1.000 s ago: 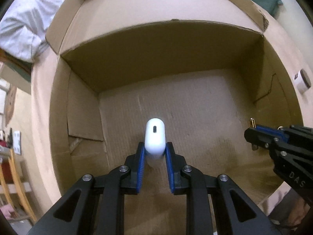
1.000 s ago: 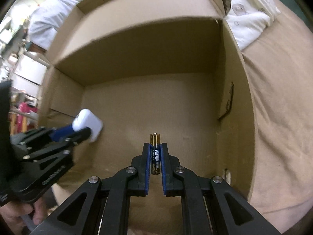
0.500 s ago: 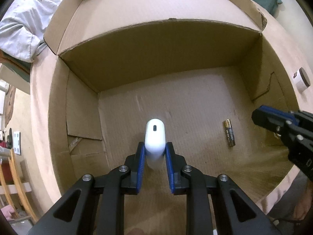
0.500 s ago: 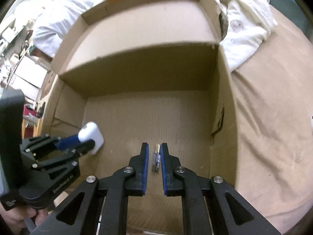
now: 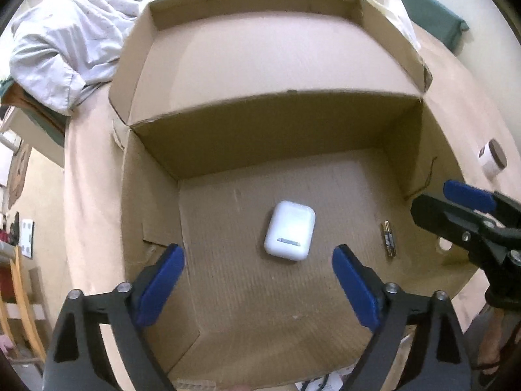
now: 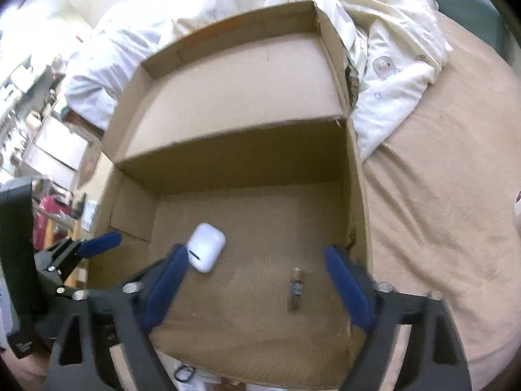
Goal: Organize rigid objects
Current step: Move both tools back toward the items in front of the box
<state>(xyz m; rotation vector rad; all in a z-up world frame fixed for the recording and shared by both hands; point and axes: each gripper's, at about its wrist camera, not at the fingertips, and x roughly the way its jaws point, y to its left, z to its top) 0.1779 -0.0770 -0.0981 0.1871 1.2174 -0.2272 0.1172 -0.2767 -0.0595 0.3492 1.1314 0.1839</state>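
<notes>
Left wrist: left gripper (image 5: pixel 257 275) spread wide, empty; white earbud case (image 5: pixel 289 235) flat on cardboard box (image 5: pixel 156 215) floor.
Right wrist: right gripper (image 6: pixel 255 280) spread, empty; battery (image 6: pixel 295 288) beside right wall.
Tip: lift both straight up, clear of walls.

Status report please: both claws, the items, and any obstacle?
Left claw open, empty. Right claw open, empty. White earbud case and battery lying flat, apart, on cardboard box floor. Nothing in the way.
</notes>
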